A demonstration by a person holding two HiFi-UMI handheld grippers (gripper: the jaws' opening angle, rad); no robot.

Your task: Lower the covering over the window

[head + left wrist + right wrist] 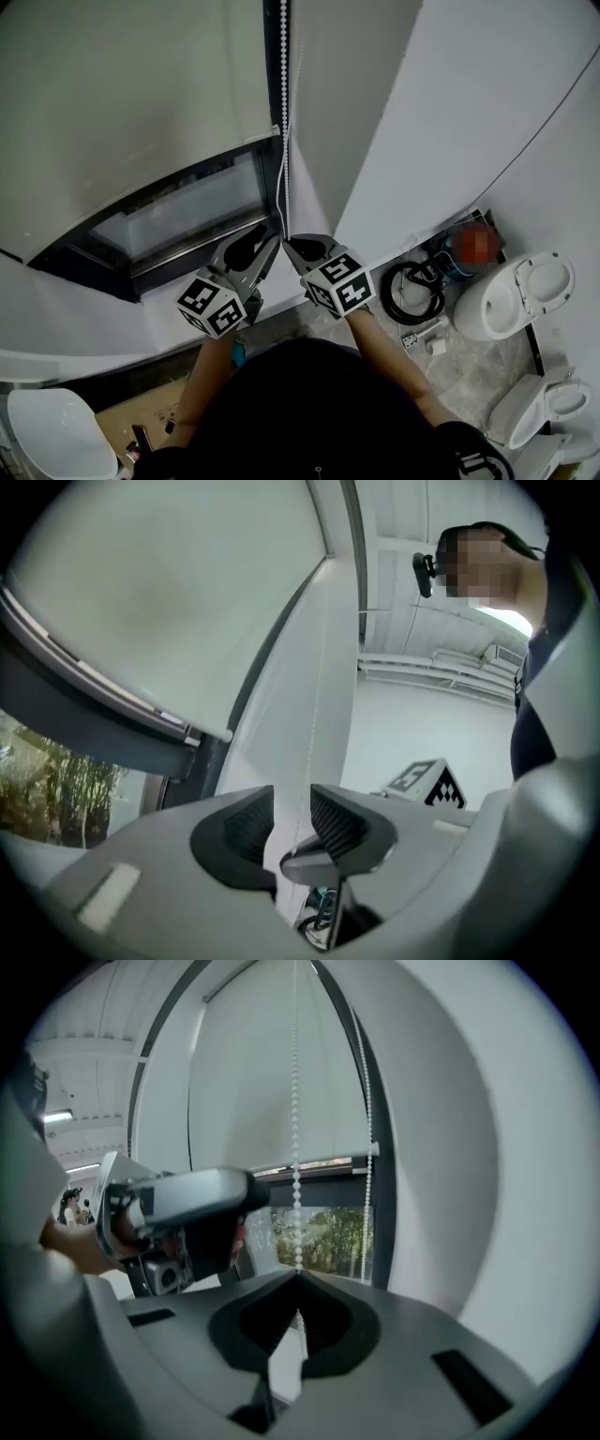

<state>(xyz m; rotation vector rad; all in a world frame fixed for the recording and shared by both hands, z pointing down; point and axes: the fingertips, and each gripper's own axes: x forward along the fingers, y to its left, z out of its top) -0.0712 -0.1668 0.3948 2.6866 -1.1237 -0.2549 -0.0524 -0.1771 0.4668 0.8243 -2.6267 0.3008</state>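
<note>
Close together, both tongs reached toward the window (pixel 187 211): right tongs (pixel 291 244) clamped the cord (pixel 283 112), left tongs (pixel 270 238) stood apart.

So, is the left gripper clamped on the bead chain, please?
No, the left gripper stands open, the bead chain passing untouched between its pads.

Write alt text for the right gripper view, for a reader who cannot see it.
The right tongs are shut on a bead chain that hangs in front of a white blind, partly lowered over a window with trees outside. The left tongs are at the left.
</note>
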